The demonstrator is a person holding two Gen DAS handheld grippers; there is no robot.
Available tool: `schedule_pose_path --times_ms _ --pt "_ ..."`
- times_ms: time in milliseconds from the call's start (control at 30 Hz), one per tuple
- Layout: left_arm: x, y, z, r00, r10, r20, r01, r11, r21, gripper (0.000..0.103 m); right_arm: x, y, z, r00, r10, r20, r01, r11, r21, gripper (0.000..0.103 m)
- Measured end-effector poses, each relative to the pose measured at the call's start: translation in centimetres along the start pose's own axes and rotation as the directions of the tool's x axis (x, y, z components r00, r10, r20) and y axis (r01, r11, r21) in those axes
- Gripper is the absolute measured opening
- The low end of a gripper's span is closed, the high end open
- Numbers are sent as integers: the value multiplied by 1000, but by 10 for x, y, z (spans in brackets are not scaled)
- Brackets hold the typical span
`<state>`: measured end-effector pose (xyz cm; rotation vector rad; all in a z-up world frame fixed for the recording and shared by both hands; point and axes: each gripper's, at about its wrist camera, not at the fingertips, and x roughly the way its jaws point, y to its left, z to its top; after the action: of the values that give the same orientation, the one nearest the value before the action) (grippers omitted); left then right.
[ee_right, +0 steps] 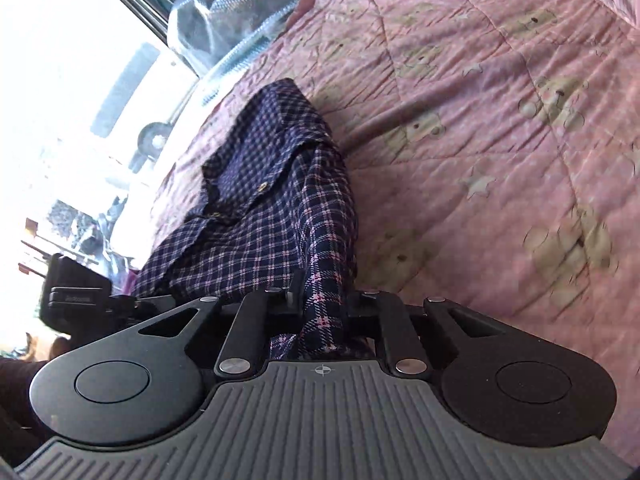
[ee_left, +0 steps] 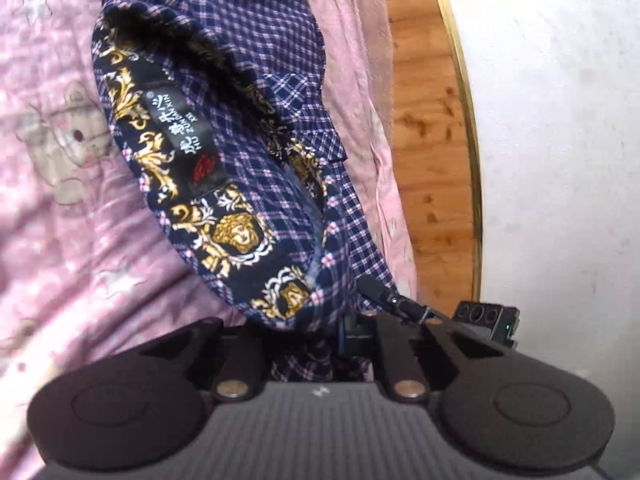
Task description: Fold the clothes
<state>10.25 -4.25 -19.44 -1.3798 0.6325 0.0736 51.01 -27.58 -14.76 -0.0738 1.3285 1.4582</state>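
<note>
A navy plaid shirt (ee_left: 260,80) with pink lines lies on a pink quilted bedspread (ee_left: 60,240). Its collar lining has gold baroque print and a black label (ee_left: 188,140). My left gripper (ee_left: 320,332) is shut on the shirt's edge near the collar, the cloth running down between the fingers. In the right wrist view the same shirt (ee_right: 256,216) stretches away from my right gripper (ee_right: 320,308), which is shut on a bunched fold of plaid cloth. Both fingertip pairs are mostly hidden by fabric.
The bedspread (ee_right: 500,140) with bear and star prints spreads to the right. A wooden bed frame (ee_left: 428,120) and a white wall (ee_left: 560,120) lie right of the shirt. A clear plastic bag (ee_right: 224,12) sits at the bed's far end by a bright window (ee_right: 60,60).
</note>
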Motion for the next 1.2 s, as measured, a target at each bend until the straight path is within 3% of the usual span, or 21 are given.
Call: schedule_pose_path --times_ms 100,167,233,267,333,400,533,700,767,867,900,967,1000,1100,1200 --pt "-9 25 -1 993 46 -113 -45 999 3 12 9 8 -41 998 12 -60 -8 998 67 13" --pt "-6 48 -7 988 103 -119 -108 994 -31 13 24 3 -51 993 -2 -119 9 998 64 28" --pt "-2 66 -13 991 83 -104 -92 992 -81 15 32 -3 -49 989 -2 -146 9 999 53 35" --pt "-4 69 -16 994 66 -87 -74 993 -91 16 26 -3 -33 994 8 -108 -4 999 32 37" --pt "-9 72 -23 998 36 -44 -40 995 -93 25 19 2 6 999 45 -27 -46 999 -21 58" --pt "-11 68 -31 1000 20 -3 -20 996 -82 38 34 5 49 994 110 -19 -111 991 -76 60" --pt "-10 57 -43 998 -9 65 12 999 -46 65 113 1 120 980 170 -102 -180 979 -97 60" --pt "-5 56 -49 994 -1 106 5 999 -36 73 197 -8 161 966 189 -177 -204 977 -68 61" --pt "2 61 -52 995 8 103 -4 999 -36 71 216 -12 167 951 234 -201 -246 968 -39 60" --pt "10 59 -52 995 10 94 -8 1000 -15 70 235 -1 169 910 325 -257 -345 938 -33 57" --pt "13 58 -51 996 10 91 -9 1000 -13 64 240 7 167 915 302 -268 -331 941 -68 55" --pt "15 59 -49 996 33 77 -33 999 -11 24 250 23 163 924 254 -287 -302 943 -138 18" --pt "17 59 -48 997 45 70 -44 999 -10 12 252 30 160 941 205 -268 -258 949 -181 15" --pt "17 48 -42 996 68 50 -70 997 36 11 234 43 148 965 186 -182 -222 954 -202 8" --pt "8 30 -27 998 57 1 -57 994 92 10 190 45 135 982 174 -75 -184 970 -161 8"
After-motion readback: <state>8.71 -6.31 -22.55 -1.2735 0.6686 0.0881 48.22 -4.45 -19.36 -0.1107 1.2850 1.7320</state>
